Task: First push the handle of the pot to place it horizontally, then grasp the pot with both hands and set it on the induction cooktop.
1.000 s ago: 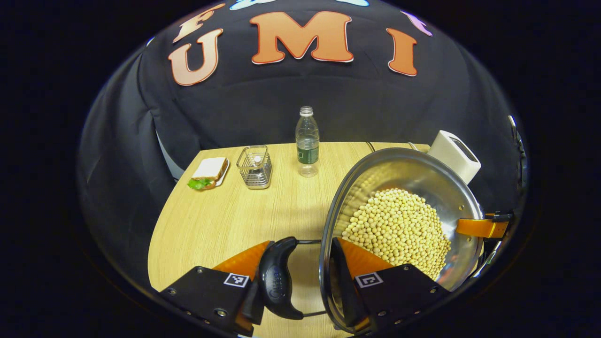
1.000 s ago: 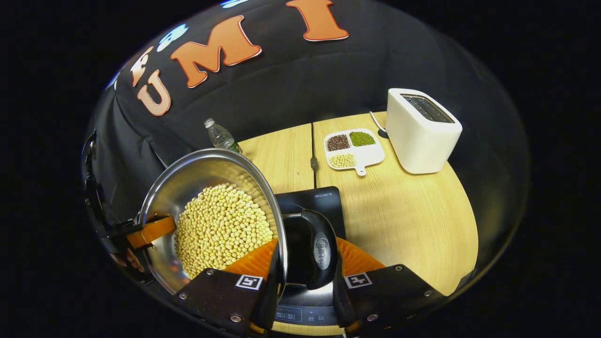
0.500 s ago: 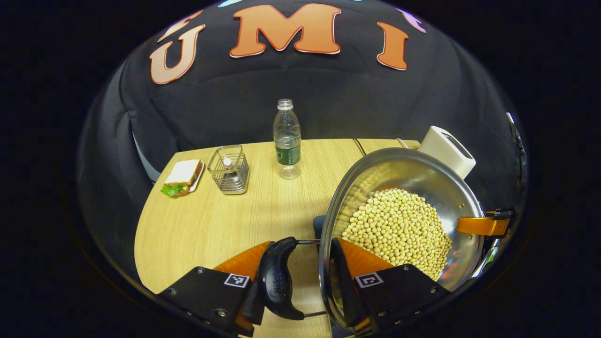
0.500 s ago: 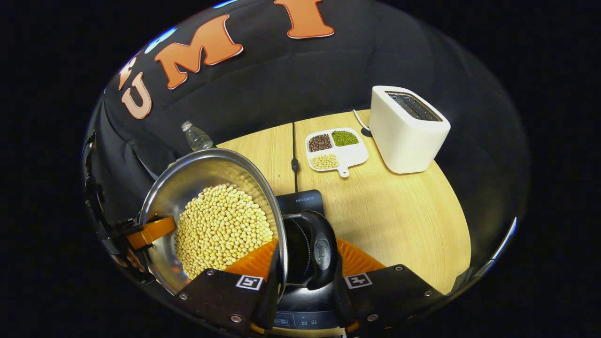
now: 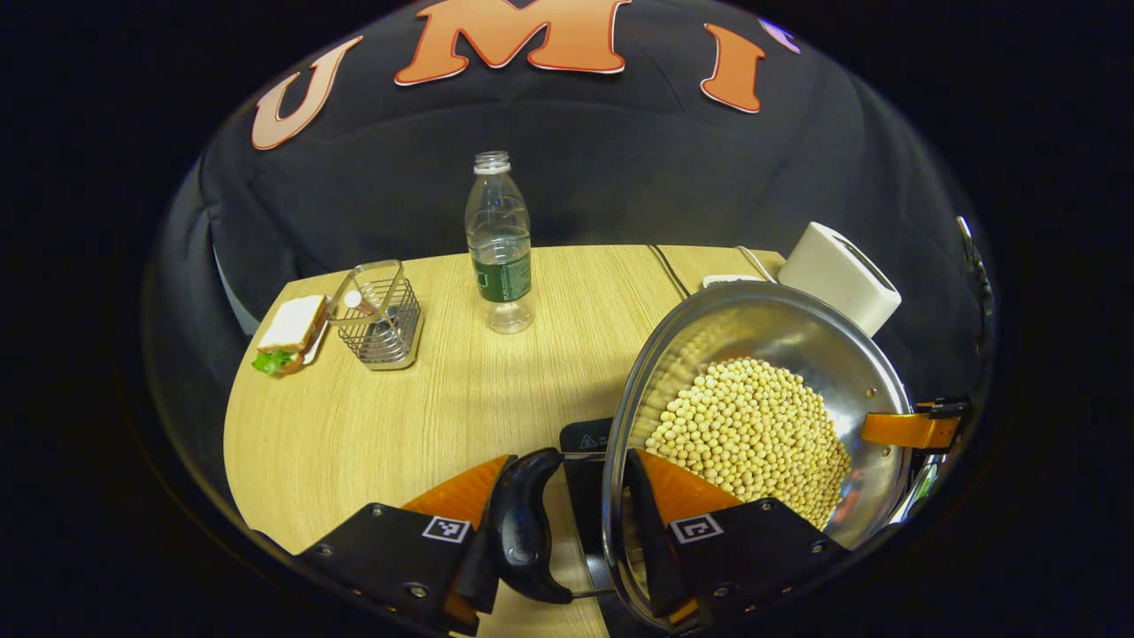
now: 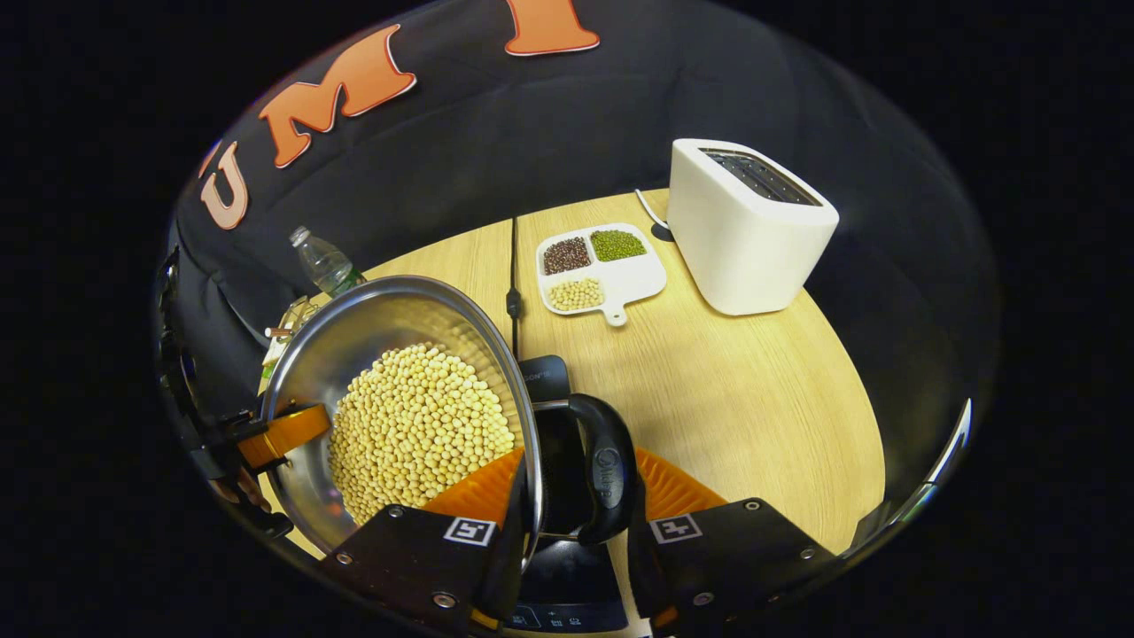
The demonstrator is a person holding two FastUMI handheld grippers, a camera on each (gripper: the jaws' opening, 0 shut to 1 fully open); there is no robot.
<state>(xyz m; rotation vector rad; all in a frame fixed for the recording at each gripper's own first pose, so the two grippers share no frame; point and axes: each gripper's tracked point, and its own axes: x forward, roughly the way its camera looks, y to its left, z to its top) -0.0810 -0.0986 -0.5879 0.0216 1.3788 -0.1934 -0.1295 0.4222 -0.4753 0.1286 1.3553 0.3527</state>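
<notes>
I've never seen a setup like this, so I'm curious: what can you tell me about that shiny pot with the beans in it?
The pot is a round, shallow vessel of polished metal, its inside mirror-bright and heaped with pale yellow beans. It has a dark, curved loop handle on each side, standing out sideways on thin wire. The left tongs clamp one handle and the rim; the right tongs clamp the other. It is held over a black induction cooktop on the wooden table.
</notes>
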